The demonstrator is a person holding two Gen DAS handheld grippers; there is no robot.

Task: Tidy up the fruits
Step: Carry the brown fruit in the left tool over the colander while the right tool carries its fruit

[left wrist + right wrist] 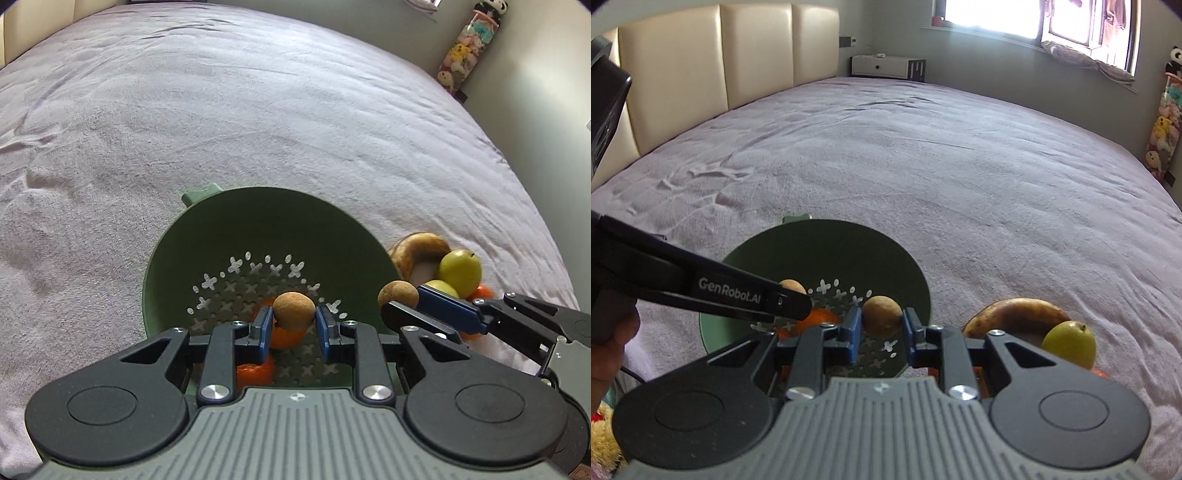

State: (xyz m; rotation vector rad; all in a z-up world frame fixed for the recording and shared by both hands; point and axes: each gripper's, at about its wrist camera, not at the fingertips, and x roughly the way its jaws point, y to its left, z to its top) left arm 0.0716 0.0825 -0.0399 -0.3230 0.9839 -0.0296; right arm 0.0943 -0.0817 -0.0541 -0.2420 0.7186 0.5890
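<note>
Two held longans point(294, 310) (over colander point(258, 221))

Left tool point(293, 325) points steeply downward, its blue pads point(263, 328) clamped on a small brown fruit point(293, 310). Right tool point(881, 326) angles down beside it, likewise closed on a second brown fruit point(881, 315). A hand point(609, 347) grips the left tool's handle.

Left tool point(294, 325) clamps a brown fruit point(293, 309) over a green colander point(258, 221) (oranges point(255, 373) inside) on the bed point(221, 110); right tool point(400, 301) grips another; pears point(460, 269) beside.
</note>
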